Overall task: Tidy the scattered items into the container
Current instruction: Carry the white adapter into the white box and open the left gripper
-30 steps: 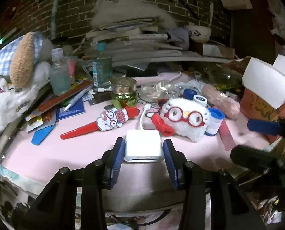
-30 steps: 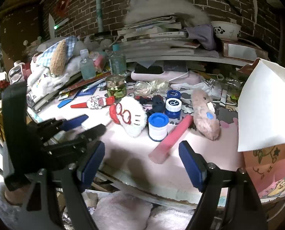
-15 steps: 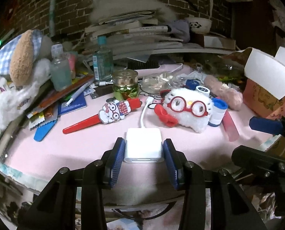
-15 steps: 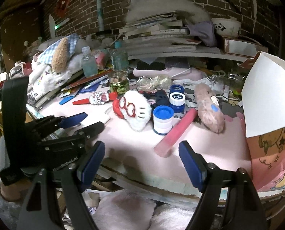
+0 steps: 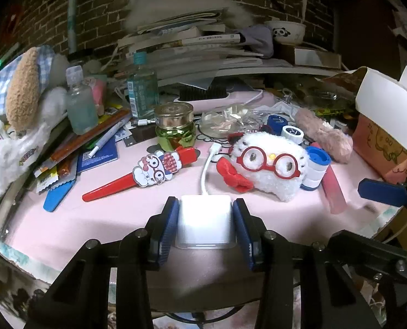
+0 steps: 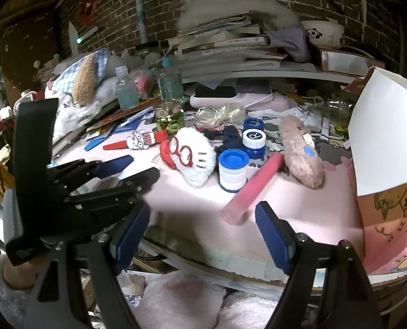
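Glossy white plastic adapter (image 5: 205,220), fluffy white plush toy (image 5: 269,168), shiny gold-lidded glass jar (image 5: 174,126), matt pink tabletop (image 5: 107,219).

Cluttered home desk, brick wall (image 5: 258,0), stacked books (image 5: 192,41), plush toys (image 5: 269,164)

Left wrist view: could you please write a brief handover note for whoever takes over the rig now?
Left gripper: jaws closing on the white adapter, which lies on the pink mat.
Right gripper: open, empty, at the mat's near edge.
Container: pink cartoon box on the right, flap up; inside hidden.
Done: nothing visibly binned.
Left: adapter, glasses plush, red pen, pink tube, blue-capped case.
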